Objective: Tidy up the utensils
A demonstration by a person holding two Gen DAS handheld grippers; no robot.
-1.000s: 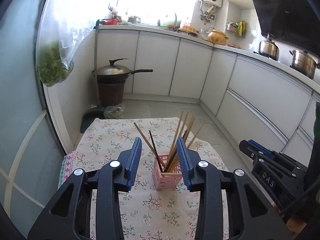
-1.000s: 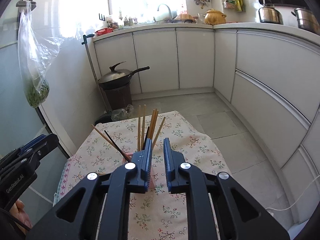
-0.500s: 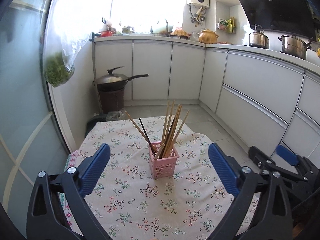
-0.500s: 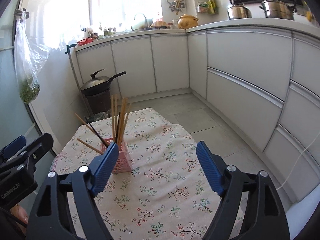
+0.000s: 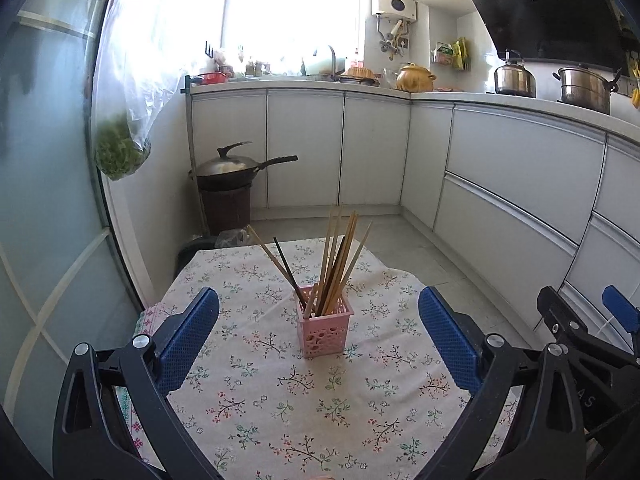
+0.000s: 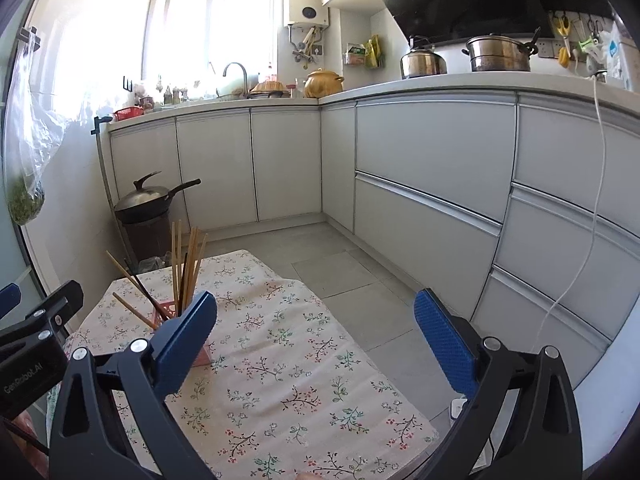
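Chopsticks stand in a pink basket at the middle of the bench, on a floral cloth, nothing lying around it. I see my left gripper spread wide, basket ahead between its blue pads, untouched. My right gripper has just opened wide and is empty, basket behind its left pad.
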